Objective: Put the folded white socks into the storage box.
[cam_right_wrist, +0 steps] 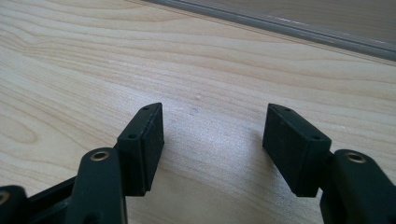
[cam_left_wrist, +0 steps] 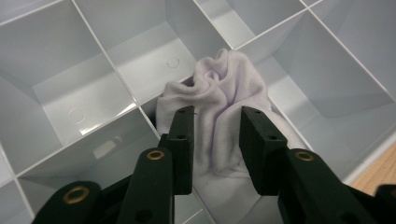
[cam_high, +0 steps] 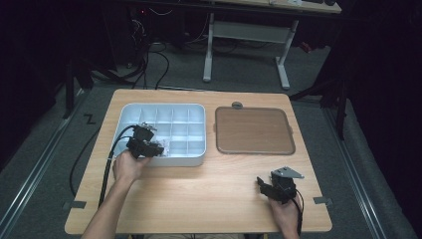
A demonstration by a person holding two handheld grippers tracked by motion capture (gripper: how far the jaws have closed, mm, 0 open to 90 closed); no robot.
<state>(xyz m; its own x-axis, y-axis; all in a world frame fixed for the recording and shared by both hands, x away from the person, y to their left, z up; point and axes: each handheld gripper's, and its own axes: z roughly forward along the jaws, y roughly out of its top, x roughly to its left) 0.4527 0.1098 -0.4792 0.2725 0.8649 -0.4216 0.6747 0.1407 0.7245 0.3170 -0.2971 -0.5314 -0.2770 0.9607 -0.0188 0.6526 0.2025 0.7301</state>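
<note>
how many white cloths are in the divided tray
1: a crumpled white cloth lies in a near-row compartment of the divided tray, between the jaws of the left gripper. The gripper covers part of the tray in the high view, so another could be hidden.

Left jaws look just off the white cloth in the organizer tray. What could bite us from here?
1. The white cloth is bunched up and drapes over a divider of the organizer tray, so it may not sit in one compartment and could spring out.
2. The left gripper has its jaws apart with cloth between them; lifting away might snag the fabric and drag it out.
3. The right gripper rests open over the bare table, so nothing steadies the tray if it shifts.
</note>
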